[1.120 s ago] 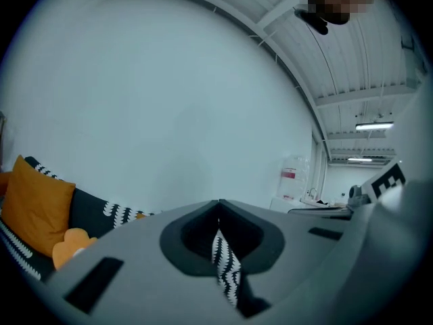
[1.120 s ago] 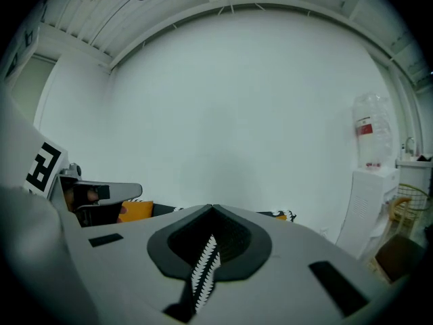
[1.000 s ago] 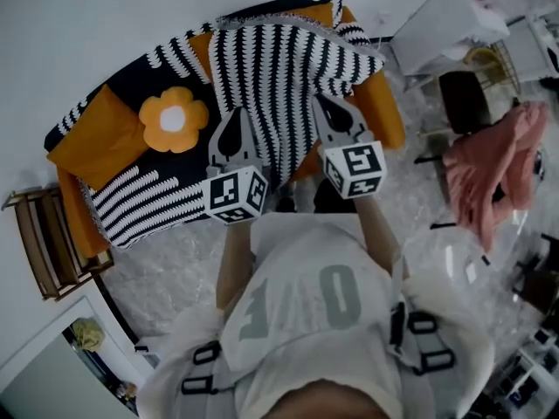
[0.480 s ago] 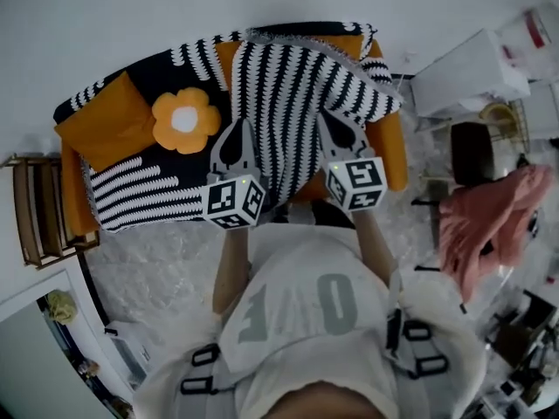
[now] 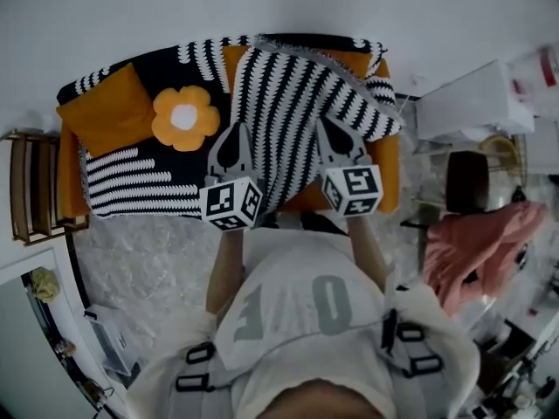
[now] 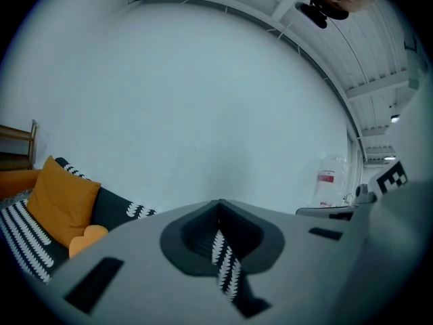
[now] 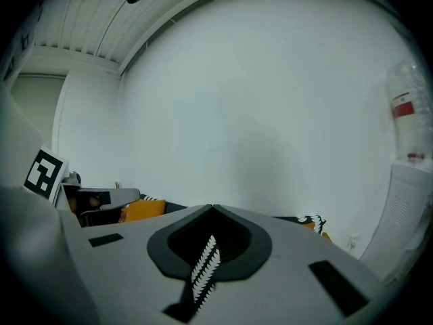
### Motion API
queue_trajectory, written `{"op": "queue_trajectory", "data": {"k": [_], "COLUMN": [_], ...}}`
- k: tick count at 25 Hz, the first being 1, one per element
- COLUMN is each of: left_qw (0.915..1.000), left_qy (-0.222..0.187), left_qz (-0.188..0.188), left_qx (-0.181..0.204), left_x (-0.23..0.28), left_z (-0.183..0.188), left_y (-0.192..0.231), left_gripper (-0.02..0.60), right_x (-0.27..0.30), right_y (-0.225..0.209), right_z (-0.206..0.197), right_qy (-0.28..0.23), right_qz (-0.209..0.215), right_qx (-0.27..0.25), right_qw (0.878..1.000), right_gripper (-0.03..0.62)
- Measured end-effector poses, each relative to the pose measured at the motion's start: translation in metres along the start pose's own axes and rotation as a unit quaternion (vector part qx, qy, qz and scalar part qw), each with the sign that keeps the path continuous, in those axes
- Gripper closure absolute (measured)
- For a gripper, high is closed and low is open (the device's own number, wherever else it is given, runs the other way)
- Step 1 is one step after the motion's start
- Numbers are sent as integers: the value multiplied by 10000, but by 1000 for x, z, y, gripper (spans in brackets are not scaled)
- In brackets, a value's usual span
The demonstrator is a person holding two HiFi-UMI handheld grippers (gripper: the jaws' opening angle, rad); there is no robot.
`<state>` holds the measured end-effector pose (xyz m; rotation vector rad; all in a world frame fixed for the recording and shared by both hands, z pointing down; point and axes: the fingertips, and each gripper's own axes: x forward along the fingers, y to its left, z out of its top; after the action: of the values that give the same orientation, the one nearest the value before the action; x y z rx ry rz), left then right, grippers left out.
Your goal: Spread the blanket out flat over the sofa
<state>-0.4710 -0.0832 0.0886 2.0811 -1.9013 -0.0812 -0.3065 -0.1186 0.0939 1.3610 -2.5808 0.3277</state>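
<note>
Two edges of the striped blanket (image 5: 288,85) are being pinched, one by the left hand-held gripper (image 5: 236,131), one by the right hand-held gripper (image 5: 321,122); the cloth is stretching ahead of them across the sofa (image 5: 390,168). Only the gripper views are showing striped folds clamped between closed jaws.
</note>
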Motion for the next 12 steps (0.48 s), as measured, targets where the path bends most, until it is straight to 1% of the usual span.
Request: {"op": "queue_trajectory", "data": {"k": [7, 12], "left_qw": [9997, 9994], "left_qy": [106, 232], "left_qz": [189, 131], "left_qx": [57, 211], "left_x": [10, 40], "left_z": [-6, -14], "left_y": [7, 28], "left_gripper": [574, 572], "right_x": [10, 25], "right_y": [-10, -6], "right_z": [-5, -12], "right_qy": [103, 216], "right_qz": [79, 337], "right_qx": [29, -54], "right_qw": [9999, 9992], "right_gripper": [588, 588]}}
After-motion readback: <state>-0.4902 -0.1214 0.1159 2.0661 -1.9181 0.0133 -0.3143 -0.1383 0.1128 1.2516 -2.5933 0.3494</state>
